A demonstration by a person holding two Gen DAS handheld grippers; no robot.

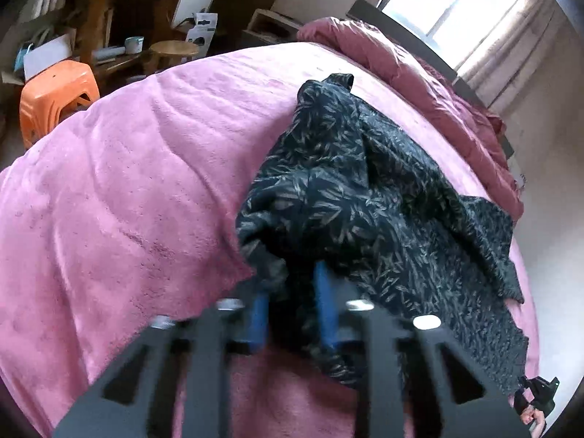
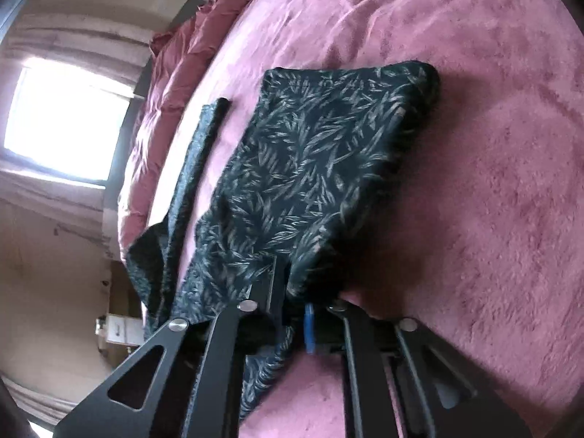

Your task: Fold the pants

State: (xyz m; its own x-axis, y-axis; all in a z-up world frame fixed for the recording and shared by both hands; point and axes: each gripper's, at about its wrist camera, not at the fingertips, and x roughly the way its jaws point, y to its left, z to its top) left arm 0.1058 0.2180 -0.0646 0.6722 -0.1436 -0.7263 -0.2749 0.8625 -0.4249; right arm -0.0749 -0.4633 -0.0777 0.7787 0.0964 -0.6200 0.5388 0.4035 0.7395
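Observation:
The pants are dark with a pale leaf print and lie crumpled on a pink blanket. My left gripper is shut on a bunched edge of the pants, the cloth pinched between its blue pads. In the right wrist view the pants stretch away from my right gripper, which is shut on their near edge and holds it raised above the blanket. The right gripper and a hand show in the left wrist view at the lower right.
A rumpled red quilt lies along the far side of the bed under a bright window. An orange plastic stool, a wooden stool and a cluttered wooden desk stand beside the bed.

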